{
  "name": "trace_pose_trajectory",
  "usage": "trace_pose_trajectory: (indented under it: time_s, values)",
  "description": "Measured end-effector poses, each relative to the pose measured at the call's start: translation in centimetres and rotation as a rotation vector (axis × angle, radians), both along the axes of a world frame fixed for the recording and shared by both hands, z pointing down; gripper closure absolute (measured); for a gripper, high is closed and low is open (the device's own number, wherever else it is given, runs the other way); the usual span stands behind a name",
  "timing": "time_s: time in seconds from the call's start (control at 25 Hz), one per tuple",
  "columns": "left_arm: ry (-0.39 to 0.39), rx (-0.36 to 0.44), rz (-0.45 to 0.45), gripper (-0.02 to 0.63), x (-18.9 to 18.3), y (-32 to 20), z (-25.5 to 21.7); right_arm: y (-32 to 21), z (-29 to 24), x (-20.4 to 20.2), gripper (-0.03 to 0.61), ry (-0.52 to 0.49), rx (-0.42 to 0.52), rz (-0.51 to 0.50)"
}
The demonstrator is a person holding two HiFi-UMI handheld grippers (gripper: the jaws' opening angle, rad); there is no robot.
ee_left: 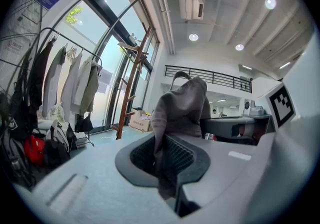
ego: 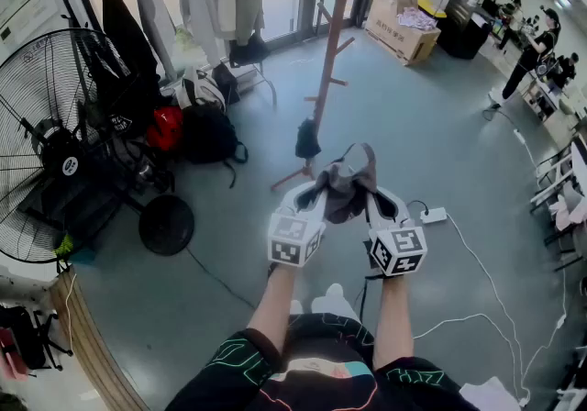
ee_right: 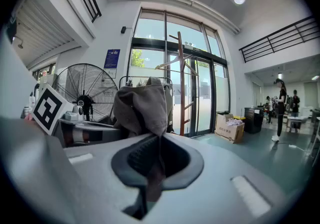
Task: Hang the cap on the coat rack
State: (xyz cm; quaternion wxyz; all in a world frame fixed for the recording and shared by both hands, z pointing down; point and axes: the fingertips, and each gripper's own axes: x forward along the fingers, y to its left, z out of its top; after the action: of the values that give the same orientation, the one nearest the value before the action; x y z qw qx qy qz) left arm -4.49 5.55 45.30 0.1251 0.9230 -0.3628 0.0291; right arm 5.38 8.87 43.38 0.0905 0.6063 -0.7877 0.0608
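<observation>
the cap (ego: pixel 347 187) is grey-brown, soft and crumpled, bunched up between my two grippers. my left gripper (ego: pixel 317 202) pinches one edge of its cloth and my right gripper (ego: pixel 373 204) pinches the other, holding it in the air. the wooden coat rack (ego: pixel 332 42) stands beyond, apart from the cap.

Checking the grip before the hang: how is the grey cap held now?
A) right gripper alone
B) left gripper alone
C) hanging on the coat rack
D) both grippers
D: the cap is pinched in both the left gripper and the right gripper, apart from the coat rack.
</observation>
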Motion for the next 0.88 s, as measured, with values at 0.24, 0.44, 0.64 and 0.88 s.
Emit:
trace_pose_trajectory:
  time_s: [0.24,0.44,0.64,0.88]
  values:
    - [0.002,0.02,0.006,0.579,0.7,-0.7,-0.8,-0.9,-0.3,0.8,0.569,0.003,0.008,0.038]
    - [0.009,0.044,0.008,0.579,0.9,-1.7,-1.8,-1.7,-1.0,1.1,0.569,0.018,0.015,0.029]
    - [0.023,0.067,-0.016,0.58,0.4,-3.5,-3.0,-2.9,-1.4,0.6,0.569,0.018,0.001,-0.029]
    - [0.03,0.061,-0.005,0.578,0.7,-3.9,-2.6,-3.6,-1.0,1.0,0.569,0.004,-0.013,-0.016]
